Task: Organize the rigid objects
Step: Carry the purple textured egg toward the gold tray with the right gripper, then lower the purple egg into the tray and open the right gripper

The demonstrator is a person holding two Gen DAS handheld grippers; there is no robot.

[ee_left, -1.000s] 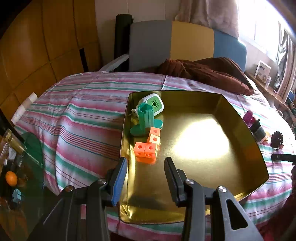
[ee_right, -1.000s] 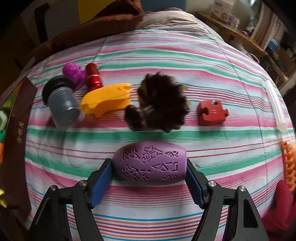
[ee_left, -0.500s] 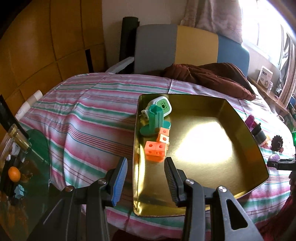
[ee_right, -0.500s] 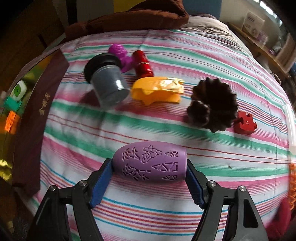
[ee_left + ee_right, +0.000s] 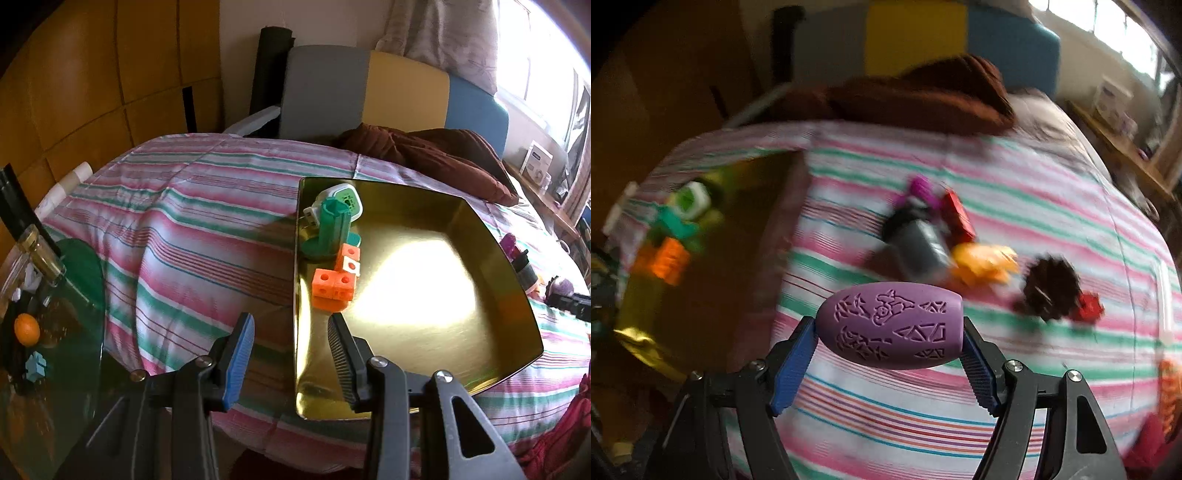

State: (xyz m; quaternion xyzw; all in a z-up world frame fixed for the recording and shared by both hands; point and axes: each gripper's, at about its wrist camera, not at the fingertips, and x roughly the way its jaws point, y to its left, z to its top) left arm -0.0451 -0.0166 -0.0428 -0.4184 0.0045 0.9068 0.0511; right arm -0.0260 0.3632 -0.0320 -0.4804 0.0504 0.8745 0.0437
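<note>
My right gripper (image 5: 888, 363) is shut on a purple engraved oval block (image 5: 890, 325) and holds it above the striped bedspread. A gold tray (image 5: 461, 332) lies on the bed and holds a green stand (image 5: 330, 230), a white-green device (image 5: 343, 197) and orange cubes (image 5: 334, 286). The tray also shows blurred at the left of the right wrist view (image 5: 701, 266). My left gripper (image 5: 290, 363) is open and empty at the tray's near left edge. Loose on the bed are a grey cup (image 5: 921, 247), a yellow piece (image 5: 984, 264), a dark fluted mould (image 5: 1049, 288) and a red puzzle piece (image 5: 1089, 308).
A brown pillow (image 5: 424, 151) lies at the head of the bed by a grey, yellow and blue headboard (image 5: 369, 85). A glass side table (image 5: 48, 314) with an orange and a bottle stands at the left. A wooden shelf (image 5: 543, 192) runs along the right.
My right gripper has swung left with the purple block, bringing the gold tray into its view. My left gripper has drifted left, so the tray sits further right.
</note>
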